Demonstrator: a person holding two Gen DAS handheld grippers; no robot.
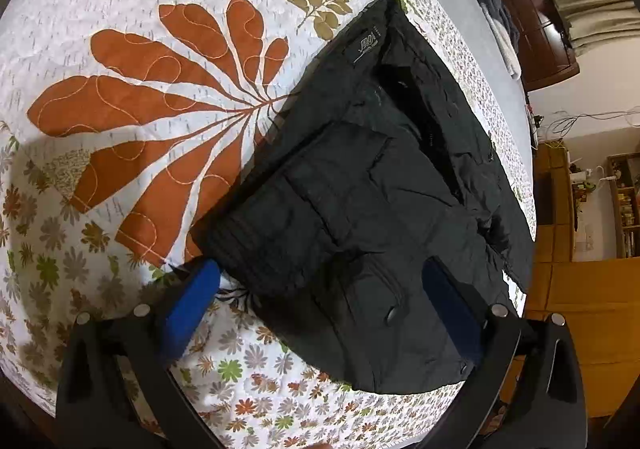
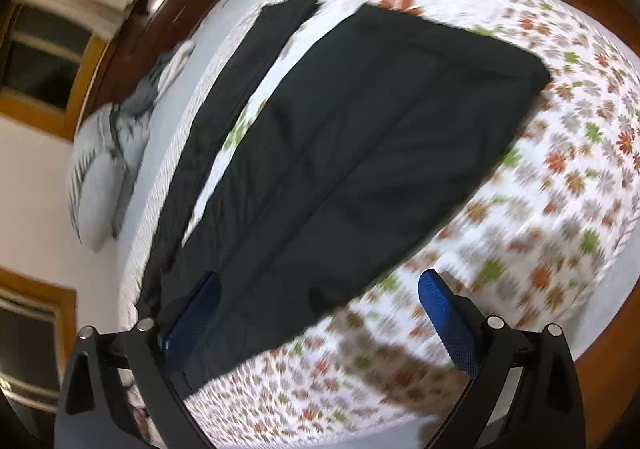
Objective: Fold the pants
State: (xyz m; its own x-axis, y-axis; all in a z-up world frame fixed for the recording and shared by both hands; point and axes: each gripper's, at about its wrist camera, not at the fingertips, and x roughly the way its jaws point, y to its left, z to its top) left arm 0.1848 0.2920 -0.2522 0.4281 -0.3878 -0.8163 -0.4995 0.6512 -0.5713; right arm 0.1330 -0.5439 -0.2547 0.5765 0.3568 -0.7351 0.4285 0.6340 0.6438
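Here, a pair of black cargo pants (image 1: pixel 372 185) lies flat on a bed under a white quilted bedspread with large orange leaf prints and small flowers (image 1: pixel 132 97). In the left wrist view the waistband, with its pale label, points to the far side and a buttoned flap pocket sits near. The left hand-held gripper (image 1: pixel 320 303) hangs just above the near edge of the cloth, its blue-padded fingers (image 1: pixel 192 309) spread wide and holding nothing. In the blurred right wrist view the pants (image 2: pixel 352 153) stretch from near left to far right, a narrow dark strip lying alongside on the left. The right hand-held gripper (image 2: pixel 320 313) is likewise wide open and empty over the near hem. Grey-striped pillows (image 2: pixel 104 157) rest at the far left.
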